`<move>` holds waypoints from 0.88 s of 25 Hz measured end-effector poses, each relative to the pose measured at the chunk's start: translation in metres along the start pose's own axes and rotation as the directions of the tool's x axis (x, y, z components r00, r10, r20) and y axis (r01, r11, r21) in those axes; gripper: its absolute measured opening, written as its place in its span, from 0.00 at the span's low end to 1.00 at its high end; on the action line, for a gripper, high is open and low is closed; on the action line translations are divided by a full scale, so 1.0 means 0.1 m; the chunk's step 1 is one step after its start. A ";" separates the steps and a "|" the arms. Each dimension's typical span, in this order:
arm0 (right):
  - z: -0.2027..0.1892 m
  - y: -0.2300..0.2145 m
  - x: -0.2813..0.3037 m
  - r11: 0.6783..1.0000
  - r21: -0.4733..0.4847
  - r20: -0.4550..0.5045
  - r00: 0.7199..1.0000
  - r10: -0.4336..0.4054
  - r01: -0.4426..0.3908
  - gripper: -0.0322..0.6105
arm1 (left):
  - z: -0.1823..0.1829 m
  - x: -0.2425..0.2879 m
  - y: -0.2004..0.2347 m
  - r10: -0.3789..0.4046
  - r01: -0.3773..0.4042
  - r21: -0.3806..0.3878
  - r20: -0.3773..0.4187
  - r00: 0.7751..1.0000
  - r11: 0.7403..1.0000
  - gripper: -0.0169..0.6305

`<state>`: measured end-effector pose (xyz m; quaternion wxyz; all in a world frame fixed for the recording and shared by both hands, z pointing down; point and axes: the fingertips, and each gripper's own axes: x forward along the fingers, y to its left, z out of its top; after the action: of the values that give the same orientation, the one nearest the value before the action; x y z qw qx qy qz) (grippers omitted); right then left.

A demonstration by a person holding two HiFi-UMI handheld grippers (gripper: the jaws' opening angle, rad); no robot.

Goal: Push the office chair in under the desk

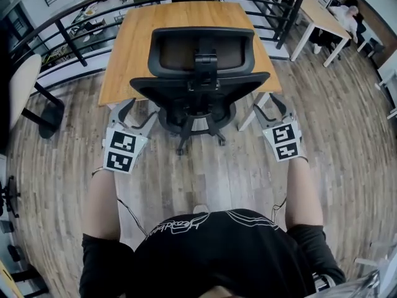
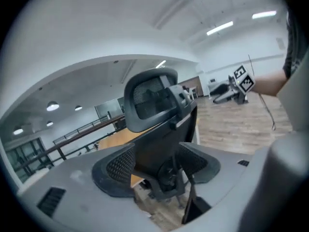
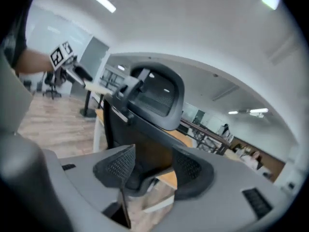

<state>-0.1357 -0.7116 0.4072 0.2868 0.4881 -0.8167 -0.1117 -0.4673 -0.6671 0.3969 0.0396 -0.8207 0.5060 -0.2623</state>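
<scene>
Head view: office chair (image 1: 198,73) stands tucked against desk (image 1: 133,39); left gripper (image 1: 141,110) and right gripper (image 1: 270,107) flank it, jaws apart, gripping nothing.

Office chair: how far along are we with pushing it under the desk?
Done, it seems: the office chair stands with its backrest at the near edge of the desk, though its wheeled base shows in front of that edge. In hand: nothing; the left hand-held gripper and right hand-held gripper are open, off the chair, one each side. Left: at most a last nudge.
</scene>
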 end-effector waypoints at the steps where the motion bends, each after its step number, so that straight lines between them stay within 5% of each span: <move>1: 0.04 0.16 -0.14 0.995 0.068 0.031 0.997 0.069 -0.071 0.46 | 0.04 -0.10 -0.16 -0.039 0.040 -0.037 0.022 0.999 0.999 0.46; 6: 0.20 0.84 -0.99 0.895 0.261 0.196 0.927 0.319 -0.363 0.45 | 0.31 -0.60 -1.02 -0.159 0.181 -0.158 0.146 0.977 0.971 0.39; 13: 0.33 1.26 -2.15 0.877 0.259 0.298 0.897 0.326 -0.405 0.25 | 0.62 -1.38 -2.15 -0.300 0.368 -0.246 0.275 0.914 0.897 0.12; 22: 0.18 1.66 -3.47 0.757 0.339 0.382 0.817 0.431 -0.558 0.14 | 0.88 -2.18 -3.35 -0.380 0.495 -0.305 0.367 0.849 0.813 0.04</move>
<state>-0.1431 -0.3321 0.3449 0.0704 0.2825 -0.9527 0.0869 -0.2314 -0.3368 0.3467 -0.1125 -0.9360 0.3315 -0.0361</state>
